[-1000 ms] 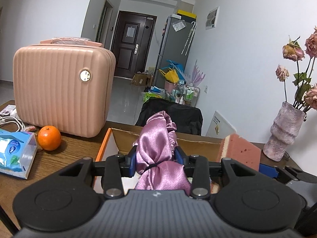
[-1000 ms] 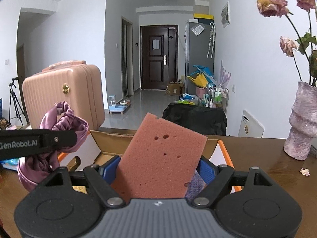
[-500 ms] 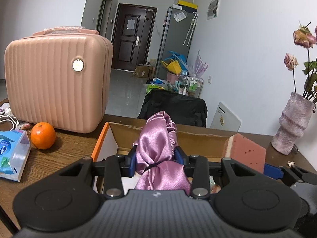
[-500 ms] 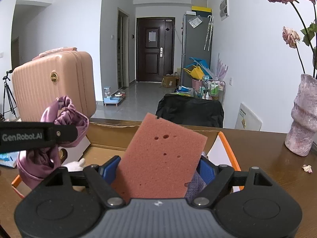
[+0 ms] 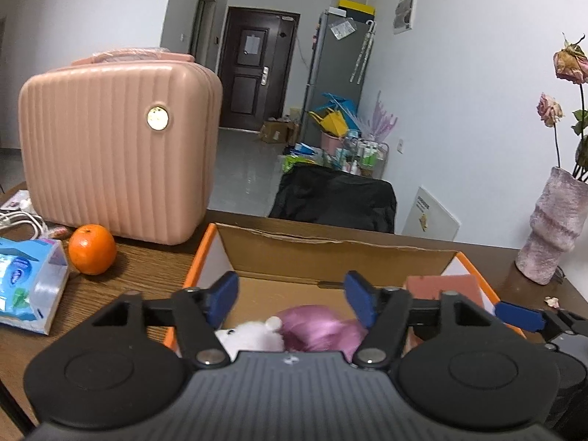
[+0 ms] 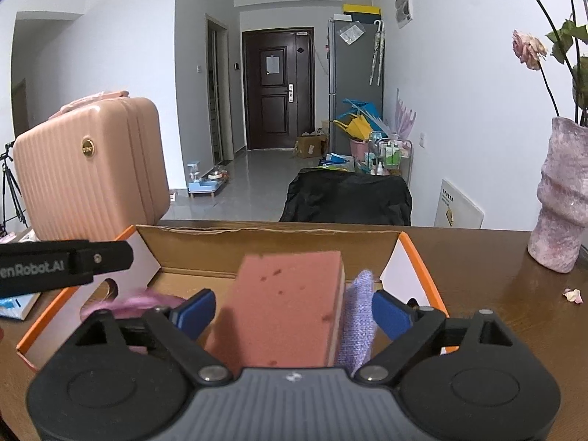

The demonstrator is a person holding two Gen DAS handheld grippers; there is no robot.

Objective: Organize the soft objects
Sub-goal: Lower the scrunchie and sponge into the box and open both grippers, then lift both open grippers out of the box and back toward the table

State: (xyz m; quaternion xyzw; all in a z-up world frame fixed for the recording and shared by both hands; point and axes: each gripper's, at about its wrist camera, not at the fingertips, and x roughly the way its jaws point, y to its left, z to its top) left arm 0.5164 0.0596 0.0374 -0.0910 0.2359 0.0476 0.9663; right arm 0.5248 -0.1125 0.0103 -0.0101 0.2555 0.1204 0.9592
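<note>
Cardboard box (image 5: 330,253) with orange-edged flaps, open on brown wooden table (image 5: 147,268), both grippers above its near side.

Left gripper (image 5: 290,294): blue-padded fingers spread wide, grasping nothing. Below the gap, inside the box, purple satin scrunchie (image 5: 319,327), blurred, touching white plush toy (image 5: 253,334) on its left.

Right gripper (image 6: 290,308): fingers spread apart, released. Pink sponge (image 6: 283,312) between them, blurred, near the left pad but clear of the right one; contact with the left pad cannot be told. Purple knitted cloth (image 6: 358,327) just right of the sponge, between it and the right finger. Same sponge (image 5: 441,286) seen in the left wrist view at the box's right side.

Pink ribbed suitcase (image 5: 117,150) upright at far left of the table. Orange (image 5: 92,244) just in front of it, near blue tissue pack (image 5: 29,286) at the left edge. Pinkish textured vase (image 5: 555,228) with dried roses (image 5: 569,62) at far right. Fallen petal (image 6: 572,295) on the tabletop near the vase.
</note>
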